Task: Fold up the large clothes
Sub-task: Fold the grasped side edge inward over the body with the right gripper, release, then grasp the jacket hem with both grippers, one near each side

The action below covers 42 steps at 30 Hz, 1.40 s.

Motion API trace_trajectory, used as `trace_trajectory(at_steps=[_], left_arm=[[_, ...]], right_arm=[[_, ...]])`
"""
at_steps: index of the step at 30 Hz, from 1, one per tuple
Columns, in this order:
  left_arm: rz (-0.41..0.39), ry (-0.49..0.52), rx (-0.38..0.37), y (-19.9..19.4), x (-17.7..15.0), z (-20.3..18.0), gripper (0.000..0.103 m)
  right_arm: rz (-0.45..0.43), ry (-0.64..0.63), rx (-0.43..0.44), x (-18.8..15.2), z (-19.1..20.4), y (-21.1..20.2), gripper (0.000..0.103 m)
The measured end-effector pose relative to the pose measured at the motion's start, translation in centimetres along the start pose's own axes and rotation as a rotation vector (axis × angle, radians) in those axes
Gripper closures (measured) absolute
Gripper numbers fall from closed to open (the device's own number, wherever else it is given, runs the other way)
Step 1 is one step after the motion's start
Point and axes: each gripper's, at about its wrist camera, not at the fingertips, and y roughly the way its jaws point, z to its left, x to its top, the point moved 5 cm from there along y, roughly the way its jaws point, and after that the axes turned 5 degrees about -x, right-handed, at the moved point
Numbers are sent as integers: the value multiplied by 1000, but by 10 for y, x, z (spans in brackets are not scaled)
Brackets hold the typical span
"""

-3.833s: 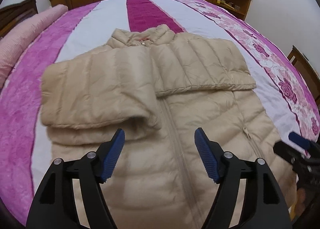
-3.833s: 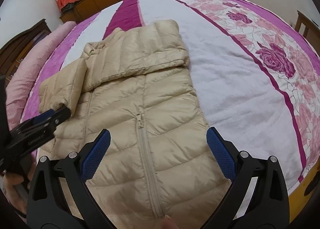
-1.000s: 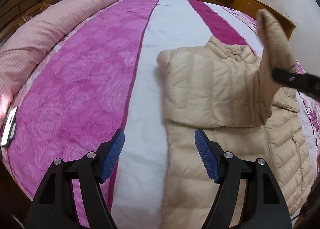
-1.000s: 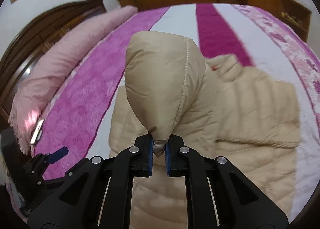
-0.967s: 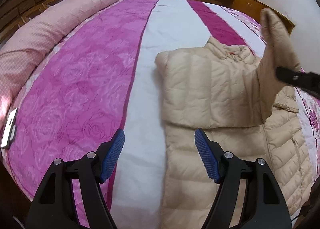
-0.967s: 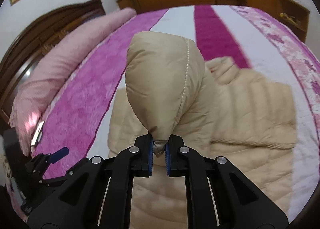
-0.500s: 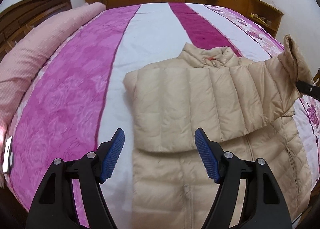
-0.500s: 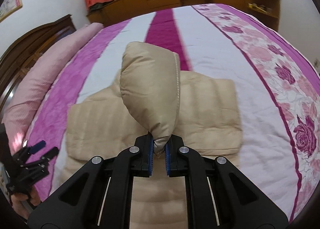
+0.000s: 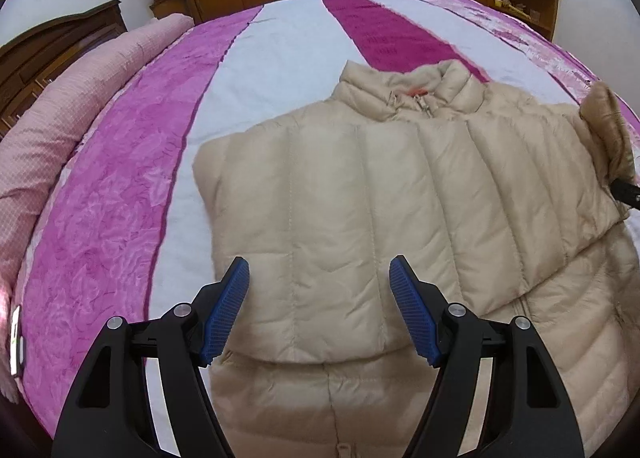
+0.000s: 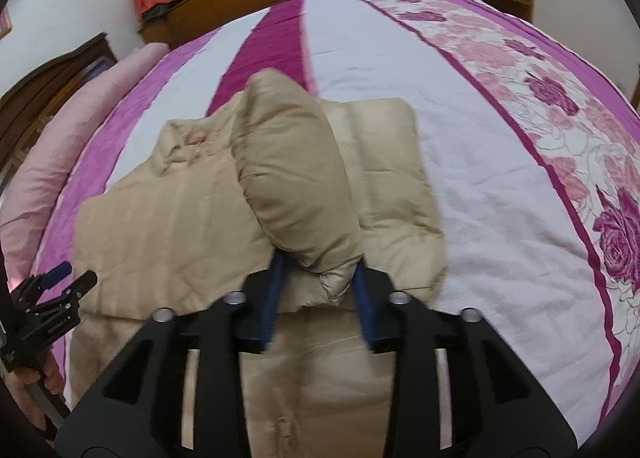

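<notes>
Your beige puffer jacket (image 9: 360,197) lies flat on the bed (image 9: 288,29), zipper side up, one sleeve (image 9: 400,193) folded across the chest. The sleeve's cuff (image 10: 296,193) sits between your right tongs (image 10: 316,298), whose jaws are parted around it, not pinching. Your left tongs (image 9: 320,310) hover wide open over the sleeve's fold. A pink bolster pillow (image 9: 60,105) runs along the bed's left edge.

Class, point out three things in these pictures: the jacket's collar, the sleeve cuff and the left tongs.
collar (image 9: 420,91), left wrist view, on the standing neck band.
sleeve cuff (image 10: 334,282), right wrist view, on its gathered end.
left tongs (image 9: 319,306), left wrist view, midway between the blue tips.
</notes>
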Motion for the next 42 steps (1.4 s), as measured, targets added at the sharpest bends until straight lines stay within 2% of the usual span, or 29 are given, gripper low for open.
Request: trace_trajectory(at_steps=[1, 6, 10, 13, 20, 21, 29, 38, 42], left_arm=[[5, 0, 5, 3, 0, 0, 32], [12, 6, 22, 16, -1, 2, 32], [11, 15, 38, 25, 2, 2, 32], [10, 3, 43, 28, 4, 4, 32], [-3, -27, 40, -8, -6, 18, 32], [-1, -37, 43, -14, -9, 21, 32], [36, -143, 22, -54, -64, 40, 32], [38, -183, 50, -101, -125, 56, 32], [51, -208, 41, -112, -149, 63, 32]], right_arm=[[-3, 6, -6, 0, -3, 0, 57], [-35, 55, -59, 5, -23, 1, 49], [-4, 53, -130, 6, -32, 16, 47], [10, 63, -130, 7, -38, 28, 44], [-38, 86, -121, 2, -45, -1, 37], [-42, 84, -120, -2, -45, -9, 34], [-48, -6, -94, -56, -41, -71, 28], [-13, -59, -88, -122, -48, -103, 27], [4, -44, -88, -147, -55, -113, 22]])
